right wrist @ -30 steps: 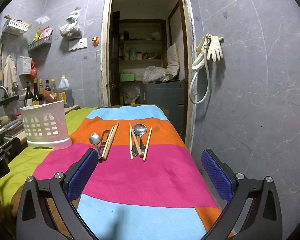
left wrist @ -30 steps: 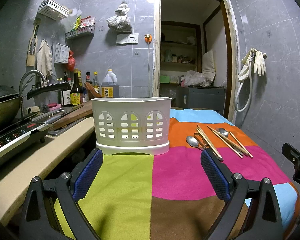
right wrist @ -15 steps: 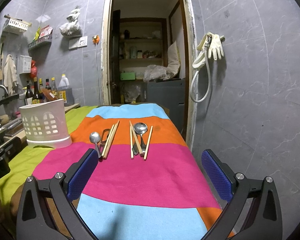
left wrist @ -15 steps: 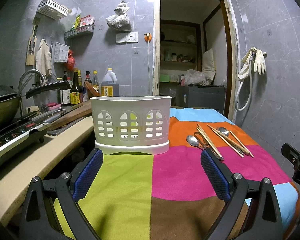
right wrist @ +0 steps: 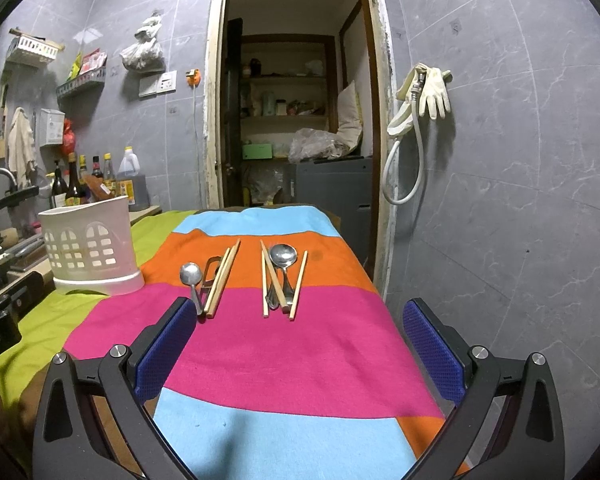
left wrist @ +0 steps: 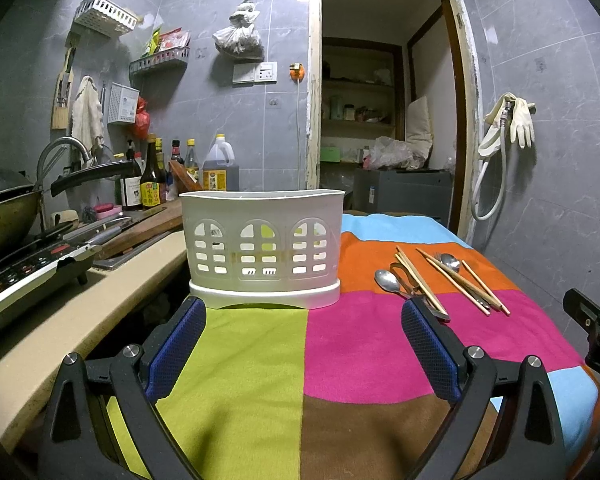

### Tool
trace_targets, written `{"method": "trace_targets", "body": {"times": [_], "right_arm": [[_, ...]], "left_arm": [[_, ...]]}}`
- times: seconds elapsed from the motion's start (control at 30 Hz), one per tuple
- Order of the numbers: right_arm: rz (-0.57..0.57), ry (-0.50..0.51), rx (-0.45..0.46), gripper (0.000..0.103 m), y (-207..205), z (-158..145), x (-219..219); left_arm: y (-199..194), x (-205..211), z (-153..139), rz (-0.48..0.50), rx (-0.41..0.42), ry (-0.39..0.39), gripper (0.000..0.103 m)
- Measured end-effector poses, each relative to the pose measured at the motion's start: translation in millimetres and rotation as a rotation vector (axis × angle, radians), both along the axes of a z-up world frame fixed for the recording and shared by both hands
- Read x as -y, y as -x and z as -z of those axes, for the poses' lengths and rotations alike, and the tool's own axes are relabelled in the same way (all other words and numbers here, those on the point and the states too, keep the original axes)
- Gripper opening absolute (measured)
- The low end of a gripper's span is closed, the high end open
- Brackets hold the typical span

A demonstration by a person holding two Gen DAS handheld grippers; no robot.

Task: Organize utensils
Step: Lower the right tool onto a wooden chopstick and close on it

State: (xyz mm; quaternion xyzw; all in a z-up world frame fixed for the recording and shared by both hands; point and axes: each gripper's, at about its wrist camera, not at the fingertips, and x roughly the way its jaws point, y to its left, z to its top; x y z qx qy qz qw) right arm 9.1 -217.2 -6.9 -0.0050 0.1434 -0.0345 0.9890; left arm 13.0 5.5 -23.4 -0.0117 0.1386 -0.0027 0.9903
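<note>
A white slotted utensil holder (left wrist: 262, 246) (right wrist: 90, 244) stands upright on the striped cloth (left wrist: 356, 344) (right wrist: 284, 352). Right of it lie two groups of utensils: a small spoon (right wrist: 191, 276) with a chopstick pair (right wrist: 222, 278), and a larger spoon (right wrist: 283, 258) with a fork and several chopsticks (right wrist: 298, 290). In the left wrist view the same spoons (left wrist: 386, 280) and chopsticks (left wrist: 460, 280) lie at the right. My left gripper (left wrist: 304, 344) hangs open just short of the holder. My right gripper (right wrist: 296, 344) is open, short of the utensils. Both hold nothing.
A beige counter (left wrist: 80, 320) runs along the left with a wok (left wrist: 4, 208), an induction cooker (left wrist: 24, 276), sauce bottles (left wrist: 152, 180) and a tap. An open doorway (right wrist: 296, 120) lies straight behind the table. A tiled wall with a hose and gloves (right wrist: 424, 92) bounds the right.
Both views have shifted very slightly; the scene sits a touch nearer. Nothing on the cloth has moved and both grippers remain open.
</note>
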Motion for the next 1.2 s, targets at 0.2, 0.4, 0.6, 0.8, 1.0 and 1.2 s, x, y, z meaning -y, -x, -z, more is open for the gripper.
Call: {"method": "trace_targets", "body": {"times": [0.2,0.4,0.6,0.8,1.0,1.2], "right_arm": [[-0.005,0.047,0.033,0.103,-5,-5,-3],[0.008,0.085,0.066,0.103,-14,-15,4],[-0.01,0.103,0.063,0.103,-38,-28,19],[-0.028,0.111,0.001,0.103,-76,-36,41],[-0.094,0.051,-0.138,0.103,-121,-34,57],[-0.158,-0.027,-0.237,0.103,-158,-29,68]], "left_arm": [[-8,-1,-7,0.009,0.012,0.005,0.096],[-26,12,-22,0.037,0.018,-0.038,0.096],[-53,25,-33,0.084,-0.039,-0.03,0.096],[-85,44,-40,0.156,-0.098,-0.042,0.096],[-123,64,-37,0.232,-0.189,-0.052,0.094],[-162,77,-28,0.287,-0.313,-0.036,0.074]]}}
